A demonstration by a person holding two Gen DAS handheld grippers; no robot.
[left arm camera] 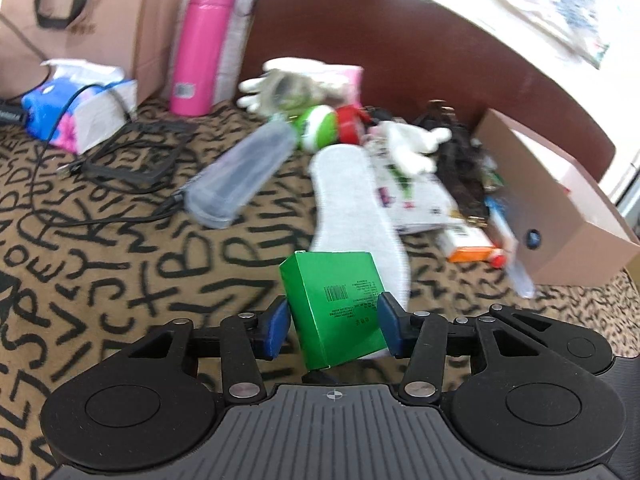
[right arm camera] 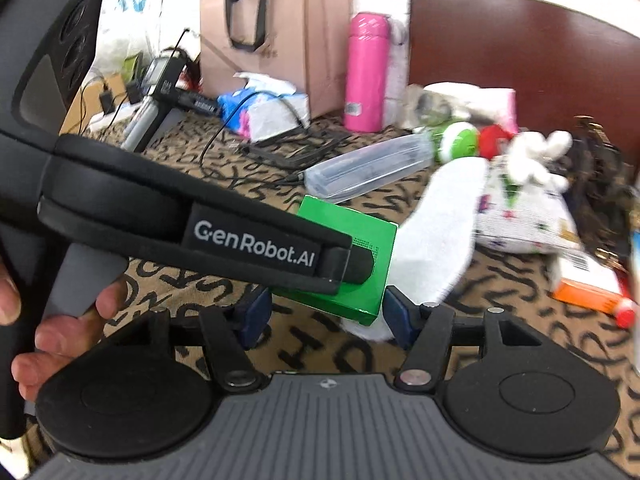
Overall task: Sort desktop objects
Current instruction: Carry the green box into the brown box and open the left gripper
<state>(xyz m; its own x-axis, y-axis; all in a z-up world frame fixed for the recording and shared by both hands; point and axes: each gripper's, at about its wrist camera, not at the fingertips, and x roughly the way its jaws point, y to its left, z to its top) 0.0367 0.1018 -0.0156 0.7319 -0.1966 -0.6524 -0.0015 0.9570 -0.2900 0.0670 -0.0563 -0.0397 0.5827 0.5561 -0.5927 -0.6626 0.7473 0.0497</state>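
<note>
A green carton [left arm camera: 332, 300] with a barcode sits tilted between the blue pads of my left gripper [left arm camera: 332, 326], and both pads press its sides. In the right wrist view the same green carton [right arm camera: 356, 236] hangs just above the patterned cloth, with the left gripper's black finger [right arm camera: 256, 244] lying across it and a person's hand [right arm camera: 60, 320] on its handle. My right gripper [right arm camera: 326, 316] stands open just below and in front of the carton, its pads apart and gripping nothing. A white insole [left arm camera: 352, 200] lies right behind the carton.
On the lettered cloth [left arm camera: 120, 280] lie a clear plastic case [left arm camera: 240, 176], a pink flask [left arm camera: 202, 46], a tissue pack [left arm camera: 76, 108], cables, a green-white toy [left arm camera: 316, 128], a white plush [left arm camera: 412, 148], an orange box [left arm camera: 468, 248] and a cardboard box [left arm camera: 560, 208]. A paper bag [left arm camera: 80, 12] stands behind.
</note>
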